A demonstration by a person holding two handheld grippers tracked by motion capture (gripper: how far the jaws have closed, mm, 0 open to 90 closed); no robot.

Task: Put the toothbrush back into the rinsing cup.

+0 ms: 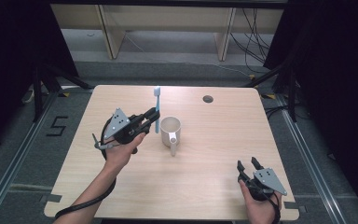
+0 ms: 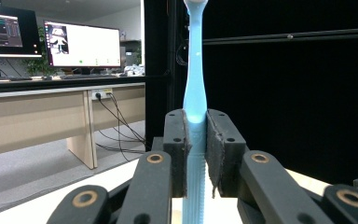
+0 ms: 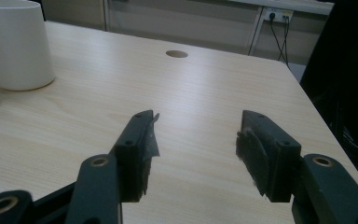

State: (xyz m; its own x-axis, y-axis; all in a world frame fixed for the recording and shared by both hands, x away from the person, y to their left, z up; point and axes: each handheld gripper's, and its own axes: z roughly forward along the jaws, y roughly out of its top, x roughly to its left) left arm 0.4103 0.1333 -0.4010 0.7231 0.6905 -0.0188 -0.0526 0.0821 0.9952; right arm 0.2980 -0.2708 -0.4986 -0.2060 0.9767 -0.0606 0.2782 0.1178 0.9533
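Left gripper (image 1: 154,113) clamps the blue toothbrush (image 1: 157,105) upright, just left of the white mug (image 1: 170,129) at mid-table. Right gripper (image 1: 248,164) rests wide open near the right edge, holding nothing.

A lab: monitors (image 2: 81,45) on desks, black curtains, floor rails.

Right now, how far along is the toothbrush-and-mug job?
Done: the left gripper is shut on the blue toothbrush, lifted and upright beside the white mug. In hand: brush hangs just left of the mug's rim, not in it. Left, probably: move over the opening, lower, release. The right gripper waits open near the table corner.
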